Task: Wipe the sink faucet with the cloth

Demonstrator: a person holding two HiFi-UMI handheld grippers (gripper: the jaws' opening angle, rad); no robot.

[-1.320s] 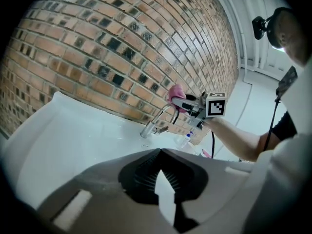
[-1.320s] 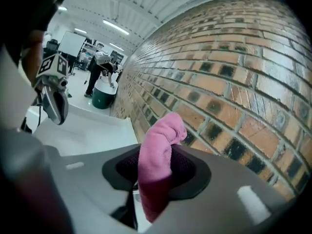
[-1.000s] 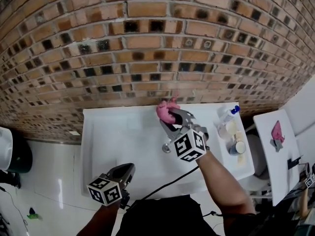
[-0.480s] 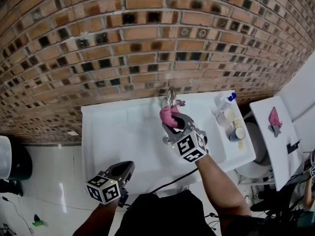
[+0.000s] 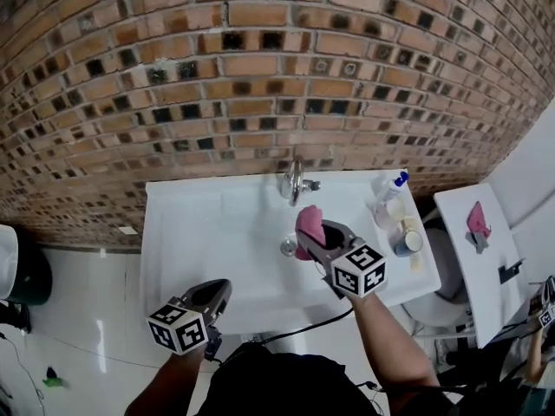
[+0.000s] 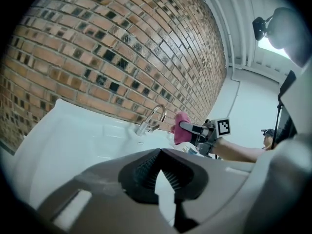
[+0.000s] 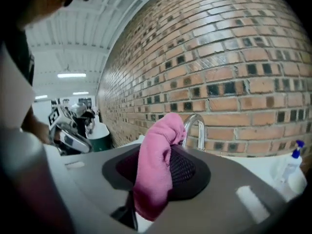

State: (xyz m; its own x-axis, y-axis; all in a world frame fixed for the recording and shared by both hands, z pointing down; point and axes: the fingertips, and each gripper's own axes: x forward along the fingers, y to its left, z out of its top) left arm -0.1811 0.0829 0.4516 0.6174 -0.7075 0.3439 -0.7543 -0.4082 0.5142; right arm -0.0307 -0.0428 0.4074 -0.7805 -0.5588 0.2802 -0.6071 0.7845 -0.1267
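A chrome curved faucet (image 5: 296, 180) stands at the back rim of the white sink (image 5: 217, 232), against the brick wall. My right gripper (image 5: 310, 232) is shut on a pink cloth (image 5: 307, 224) and hangs over the basin, a short way in front of the faucet and apart from it. In the right gripper view the pink cloth (image 7: 156, 167) is pinched between the jaws, with the faucet (image 7: 195, 129) just behind. My left gripper (image 5: 208, 300) is at the sink's front left edge, jaws together and empty. From the left gripper view I see the faucet (image 6: 152, 121) and the cloth (image 6: 182, 129).
A spray bottle (image 5: 388, 192) and small containers (image 5: 406, 239) stand on the sink's right ledge. A drain (image 5: 288, 247) lies in the basin. A white side table (image 5: 486, 258) with another pink cloth (image 5: 476, 222) stands at the right. A dark bin (image 5: 30, 276) is on the floor at left.
My right gripper has drawn the cloth back off the faucet, toward me over the basin. The faucet now shows bare. The left gripper has stayed put.
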